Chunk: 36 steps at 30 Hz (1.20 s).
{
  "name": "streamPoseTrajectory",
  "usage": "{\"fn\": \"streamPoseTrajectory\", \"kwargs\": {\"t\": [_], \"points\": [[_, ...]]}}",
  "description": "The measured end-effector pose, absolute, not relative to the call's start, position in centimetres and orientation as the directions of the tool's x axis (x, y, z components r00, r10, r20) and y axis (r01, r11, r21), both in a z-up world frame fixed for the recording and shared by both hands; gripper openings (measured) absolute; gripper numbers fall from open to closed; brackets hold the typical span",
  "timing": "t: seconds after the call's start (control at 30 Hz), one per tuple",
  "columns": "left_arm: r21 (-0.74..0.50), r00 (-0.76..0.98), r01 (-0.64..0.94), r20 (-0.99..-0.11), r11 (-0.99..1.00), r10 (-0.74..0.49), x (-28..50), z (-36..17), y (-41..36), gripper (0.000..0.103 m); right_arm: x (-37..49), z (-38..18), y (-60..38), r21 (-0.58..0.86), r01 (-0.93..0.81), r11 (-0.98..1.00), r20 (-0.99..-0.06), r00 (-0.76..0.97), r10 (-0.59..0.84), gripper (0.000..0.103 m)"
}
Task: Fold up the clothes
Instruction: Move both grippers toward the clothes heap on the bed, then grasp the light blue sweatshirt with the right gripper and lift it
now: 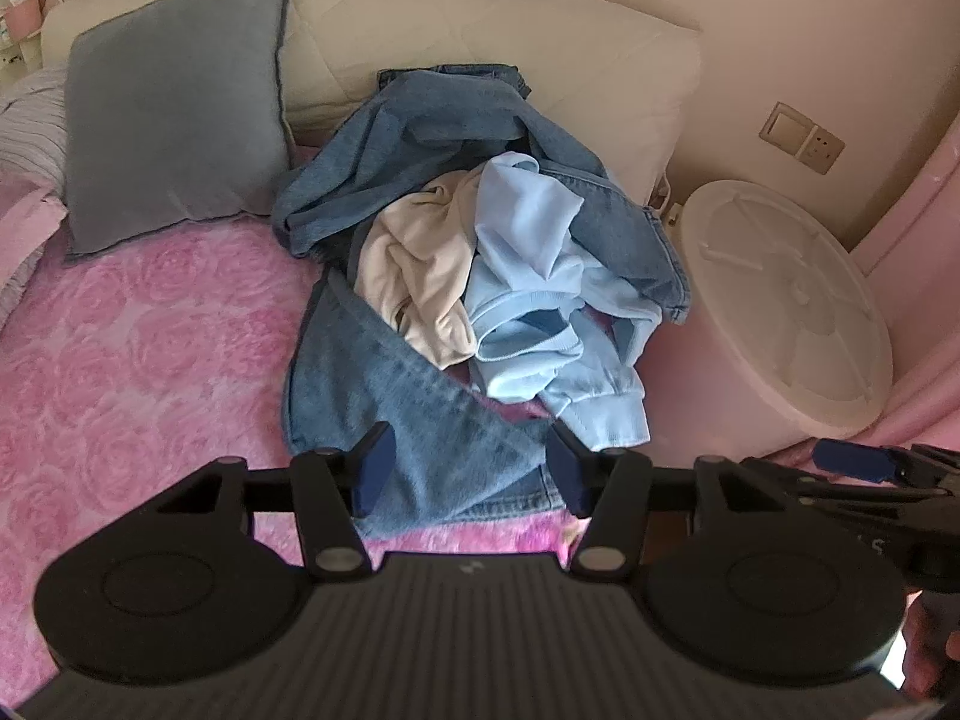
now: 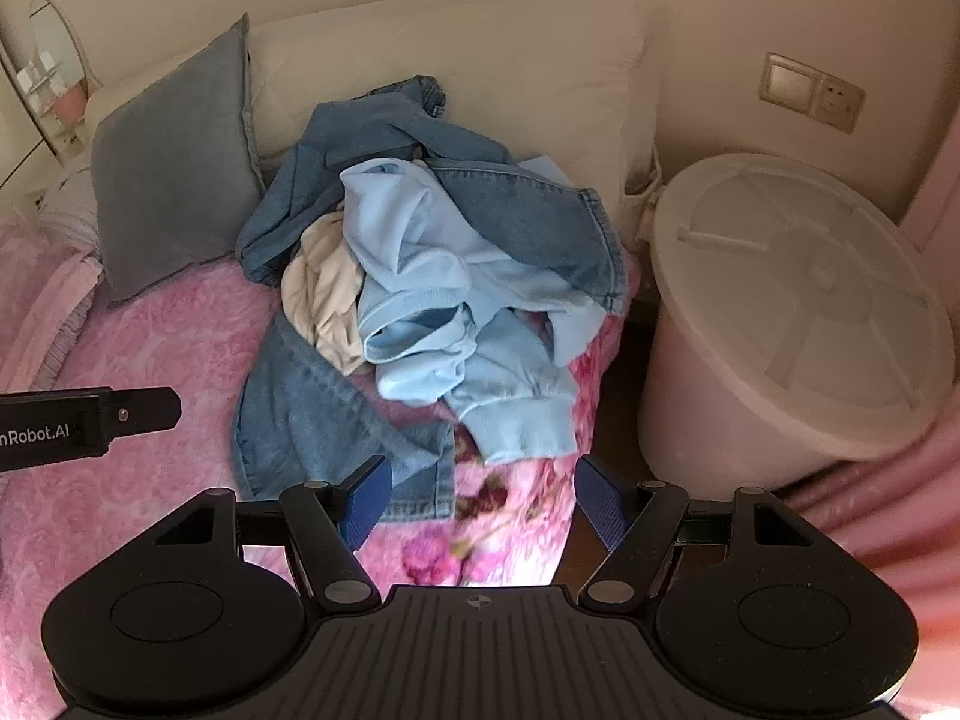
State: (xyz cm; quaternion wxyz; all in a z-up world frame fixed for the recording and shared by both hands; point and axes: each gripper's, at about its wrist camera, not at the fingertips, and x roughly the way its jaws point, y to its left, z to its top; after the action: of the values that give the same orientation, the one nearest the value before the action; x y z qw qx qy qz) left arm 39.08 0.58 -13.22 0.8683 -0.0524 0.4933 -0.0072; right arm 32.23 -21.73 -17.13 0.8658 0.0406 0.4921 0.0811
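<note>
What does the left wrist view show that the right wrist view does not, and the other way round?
Only the left wrist view shows denim lying between the open left gripper fingers, and a blue pad of the right gripper at its right edge. Only the right wrist view shows an oval mirror far left and the open right gripper over bare pink blanket. Both show the jeans, light blue sweatshirt, cream garment, grey cushion, white pillow, white bin and wall switch.

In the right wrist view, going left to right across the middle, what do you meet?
Grey cushion → cream garment → light blue sweatshirt → white lidded bin.
</note>
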Motion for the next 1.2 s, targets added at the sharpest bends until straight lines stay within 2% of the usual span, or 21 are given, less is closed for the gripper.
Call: {"fn": "streamPoseTrajectory", "kwargs": {"t": [0.6, 1.13, 1.17, 1.2], "points": [[-0.12, 0.442, -0.135, -0.896, 0.983, -0.049, 48.5, -18.8, 3.3, 0.049, 43.3, -24.5, -20.5, 0.171, -0.251, 0.953, -0.854, 0.445, 0.27, 0.071], [-0.155, 0.421, -0.199, -0.905, 0.968, -0.059, 51.2, -21.5, 7.3, 0.049, 50.9, -28.9, -14.9, 0.069, -0.432, 0.899, -0.767, 0.554, 0.325, 0.071], [-0.156, 0.422, -0.204, -0.905, 0.966, -0.058, 51.1, -21.4, 7.5, 0.049, 51.0, -29.3, -14.2, 0.038, -0.452, 0.891, -0.767, 0.558, 0.316, 0.058], [-0.157, 0.424, -0.211, -0.904, 0.965, -0.055, 50.9, -21.3, 7.7, 0.049, 51.2, -29.5, -13.7, 0.016, -0.478, 0.878, -0.767, 0.558, 0.318, 0.037]]}}
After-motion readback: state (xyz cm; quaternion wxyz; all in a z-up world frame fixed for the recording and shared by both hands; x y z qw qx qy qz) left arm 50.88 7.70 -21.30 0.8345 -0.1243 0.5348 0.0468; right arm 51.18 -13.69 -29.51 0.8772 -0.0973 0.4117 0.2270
